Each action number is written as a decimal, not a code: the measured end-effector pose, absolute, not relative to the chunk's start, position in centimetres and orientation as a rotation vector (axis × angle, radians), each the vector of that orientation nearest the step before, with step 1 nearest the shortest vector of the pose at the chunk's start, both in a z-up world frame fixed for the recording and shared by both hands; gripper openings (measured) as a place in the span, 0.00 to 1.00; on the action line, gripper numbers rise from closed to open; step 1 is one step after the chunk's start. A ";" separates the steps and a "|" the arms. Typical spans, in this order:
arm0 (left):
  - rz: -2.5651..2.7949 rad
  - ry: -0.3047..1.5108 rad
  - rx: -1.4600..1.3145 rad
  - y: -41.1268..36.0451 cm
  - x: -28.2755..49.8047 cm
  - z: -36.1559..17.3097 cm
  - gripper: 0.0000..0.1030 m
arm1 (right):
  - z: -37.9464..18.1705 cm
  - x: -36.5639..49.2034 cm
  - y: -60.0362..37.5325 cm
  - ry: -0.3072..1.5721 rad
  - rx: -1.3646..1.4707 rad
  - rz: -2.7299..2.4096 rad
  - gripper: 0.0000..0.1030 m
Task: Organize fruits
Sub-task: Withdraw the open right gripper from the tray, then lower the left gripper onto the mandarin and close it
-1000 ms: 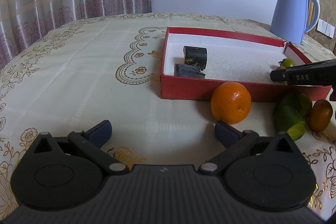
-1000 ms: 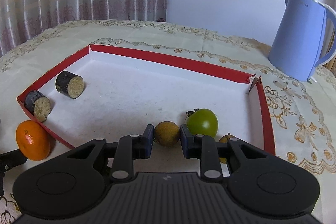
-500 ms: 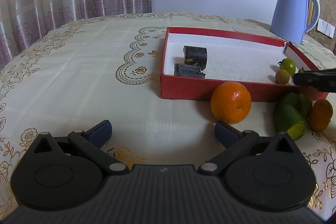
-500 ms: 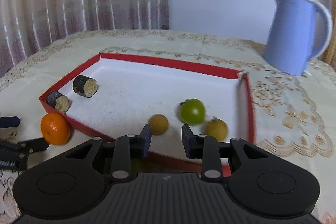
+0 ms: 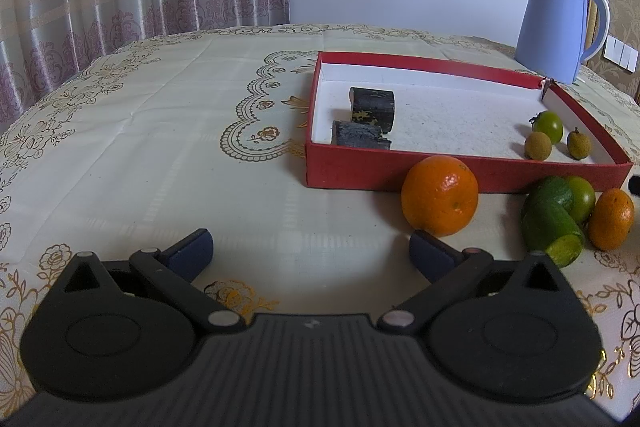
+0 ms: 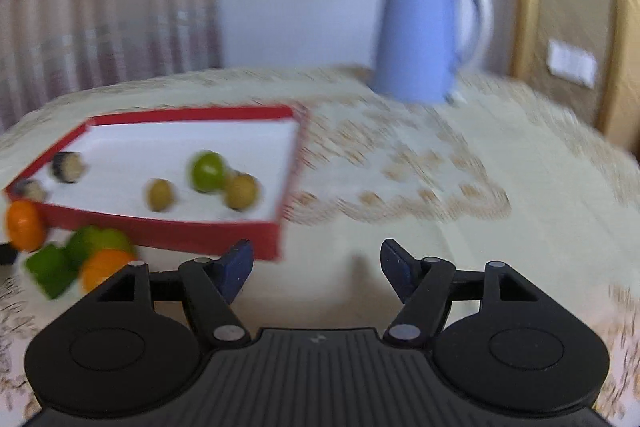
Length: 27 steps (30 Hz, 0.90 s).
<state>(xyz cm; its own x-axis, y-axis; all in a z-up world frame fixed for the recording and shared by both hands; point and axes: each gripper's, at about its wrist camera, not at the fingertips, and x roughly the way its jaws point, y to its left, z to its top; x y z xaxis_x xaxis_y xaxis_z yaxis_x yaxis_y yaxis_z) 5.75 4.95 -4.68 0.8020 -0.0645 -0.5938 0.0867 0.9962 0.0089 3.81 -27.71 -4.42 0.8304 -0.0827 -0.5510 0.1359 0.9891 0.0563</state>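
Two longans [image 5: 538,145], blue kettle [image 5: 554,23] behind tray [image 5: 360,169]

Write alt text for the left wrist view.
The open left gripper sits empty before a large orange. Behind it, a red tray holds two dark cylinders, a green tomato and two small brown fruits; a blue kettle stands beyond.

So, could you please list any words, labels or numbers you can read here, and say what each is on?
Kettle: faint print near its top rim, too small to read.
Left gripper: a small mark on its body, not readable as text.
Right gripper: the same kind of mark, not readable.
Tray and fruits: no text.
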 end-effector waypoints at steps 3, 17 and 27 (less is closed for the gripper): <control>-0.080 0.624 0.048 5.0 5.5 -4.7 1.00 | -5.4 4.3 -29.2 0.600 0.156 -0.141 0.71; -0.138 0.570 0.045 1.9 5.2 -2.6 1.00 | -5.6 4.3 -29.5 0.618 0.164 -0.134 0.92; -0.113 0.629 0.029 1.2 6.9 -4.0 0.93 | -5.6 4.6 -29.2 0.629 0.142 -0.141 0.92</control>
